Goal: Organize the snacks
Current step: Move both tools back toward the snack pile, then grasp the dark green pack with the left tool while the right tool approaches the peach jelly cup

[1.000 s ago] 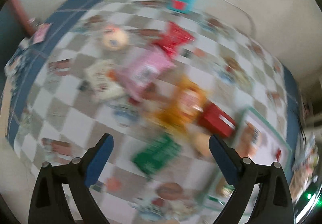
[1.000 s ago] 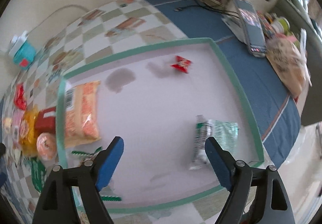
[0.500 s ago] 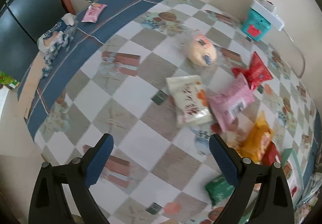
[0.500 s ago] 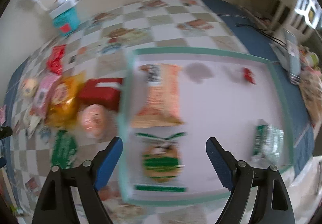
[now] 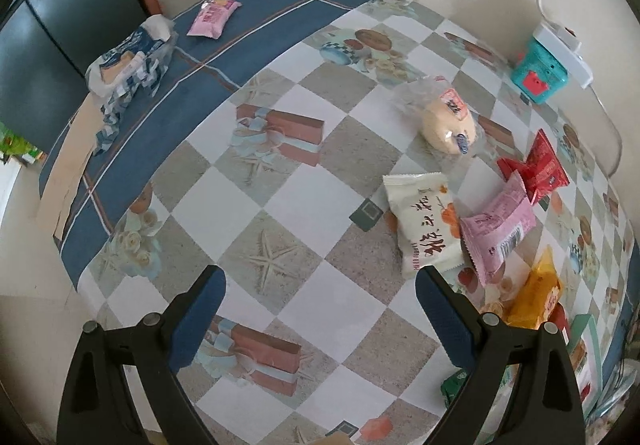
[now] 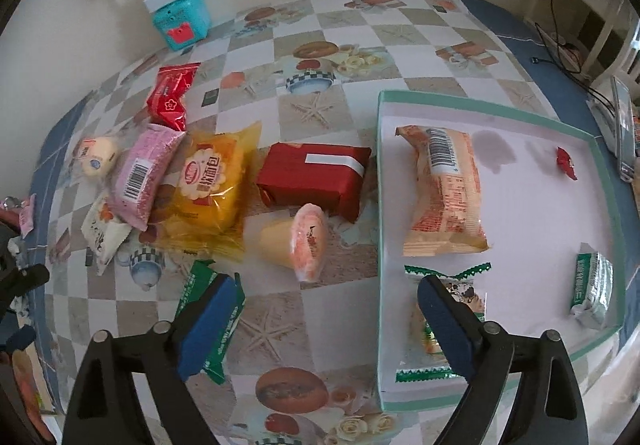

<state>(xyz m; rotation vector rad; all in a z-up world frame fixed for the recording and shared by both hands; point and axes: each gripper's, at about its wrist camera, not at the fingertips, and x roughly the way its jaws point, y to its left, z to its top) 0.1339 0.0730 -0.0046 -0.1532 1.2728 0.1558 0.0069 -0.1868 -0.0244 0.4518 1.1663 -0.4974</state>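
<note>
Progress notes, near to far.

Both tools idle. Right gripper (image 6: 322,321): jaws spread wide, nothing between them, held above the desk (image 6: 360,45) at the tray's left edge. Left gripper (image 5: 320,305): jaws equally wide, holding nothing, over bare checked cloth left of the pile.

Tray (image 6: 468,99), right side of the desk, looks partly filled. Nearest in it, a green-trimmed cookie pack (image 6: 444,329) partly behind the right gripper's right finger. Near right corner: a green-and-silver pack (image 6: 592,289). Middle left: an orange wafer pack (image 6: 444,197). Far right: a small red candy (image 6: 566,163). So four pieces in, by my count.

Left of the tray, loose on the cloth, the larger share remains:
- green packet (image 6: 212,325), nearest, partly under the right gripper's left finger
- orange-lidded jelly cup (image 6: 296,241), tipped on its side, just beside the tray
- red foil block (image 6: 316,181), close to the tray's left wall
- yellow bread bag (image 6: 212,185)
- pink packet (image 6: 144,173), overlapping a white packet (image 5: 424,221)
- round bun in clear wrap (image 5: 450,121)
- red wrapped sweet (image 6: 172,93), farthest

Judgement: roughly a third done; about eight pieces left. The green packet or jelly cup is the handiest next pick.

Far back by the wall, a teal box (image 6: 182,19); not obviously part of the job.
</note>
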